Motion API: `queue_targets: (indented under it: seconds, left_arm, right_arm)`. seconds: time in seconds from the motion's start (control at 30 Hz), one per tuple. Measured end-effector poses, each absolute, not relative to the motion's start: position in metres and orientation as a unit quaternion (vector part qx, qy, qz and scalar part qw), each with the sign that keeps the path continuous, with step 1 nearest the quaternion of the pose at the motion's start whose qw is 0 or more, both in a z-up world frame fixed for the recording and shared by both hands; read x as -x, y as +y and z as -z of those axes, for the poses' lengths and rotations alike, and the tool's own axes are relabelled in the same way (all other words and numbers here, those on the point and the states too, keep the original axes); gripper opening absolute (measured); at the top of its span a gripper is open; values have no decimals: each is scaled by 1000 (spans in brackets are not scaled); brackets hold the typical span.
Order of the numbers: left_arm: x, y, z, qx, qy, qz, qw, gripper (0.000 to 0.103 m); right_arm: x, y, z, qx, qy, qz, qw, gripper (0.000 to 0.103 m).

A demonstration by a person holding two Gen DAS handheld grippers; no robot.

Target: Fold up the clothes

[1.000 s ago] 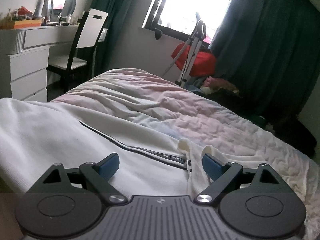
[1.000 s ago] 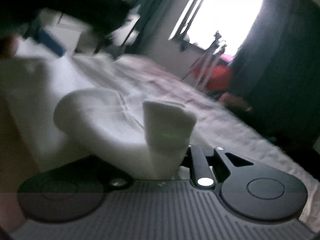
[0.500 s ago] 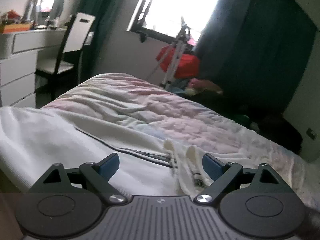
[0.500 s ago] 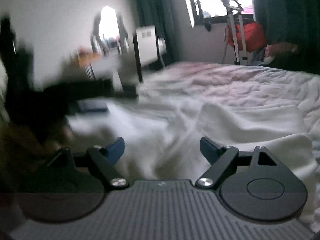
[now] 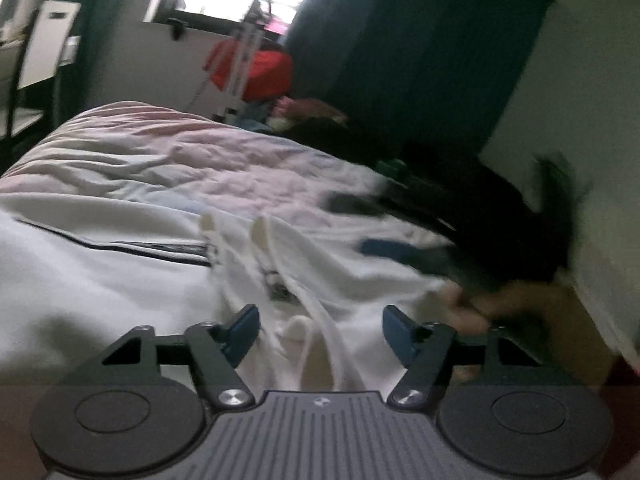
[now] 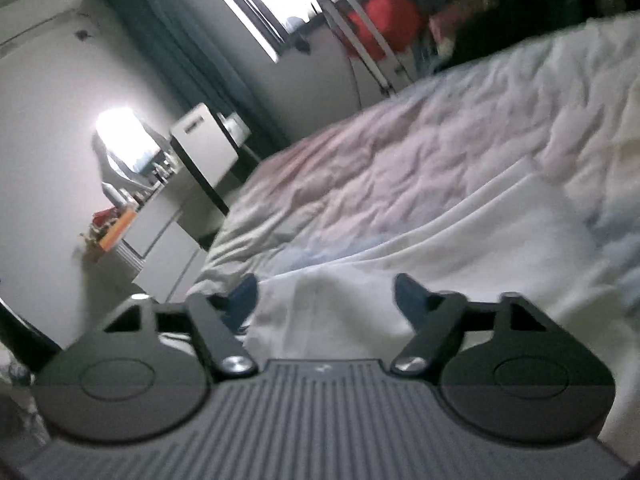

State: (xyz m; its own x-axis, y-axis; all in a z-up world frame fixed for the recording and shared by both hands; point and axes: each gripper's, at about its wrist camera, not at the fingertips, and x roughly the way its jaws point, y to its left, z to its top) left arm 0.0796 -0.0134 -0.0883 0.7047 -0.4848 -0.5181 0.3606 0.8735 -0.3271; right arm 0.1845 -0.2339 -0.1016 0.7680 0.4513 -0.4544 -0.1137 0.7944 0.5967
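White garment (image 5: 100, 280) lies rumpled on bed (image 5: 208, 160), collar at 12 o'clock of left tool (image 5: 318, 330). Both tools gape wide, empty; right tool (image 6: 326, 296) over cloth. Looks soft, light, floppy: pinch a hem or seam edge.

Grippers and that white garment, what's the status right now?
Left gripper open, over white garment. Right gripper open, holding nothing. Garment spread on bed, rumpled. Nothing in the way.
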Motion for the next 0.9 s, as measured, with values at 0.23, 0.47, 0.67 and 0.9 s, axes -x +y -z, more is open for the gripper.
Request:
queue_targets:
  seconds: [0.23,0.47,0.67,0.9]
  left_arm:
    - [-84,-22,103,83,331,237,910,48]
    - [-83,-16,100,87,334,222,912,14]
    - [-81,-11,96,91,336,210,914,12]
    - [-88,-10,115,75,370,188,907,16]
  right_arm:
    - [-217,-195,139,-226,333,-195,894,71]
    - [-209,-184,146,-169,328,-173,913,19]
    - [-191,-179,120,-168,260,-203,929,13]
    - [-191,-158,144,-129,296,-181,929,19]
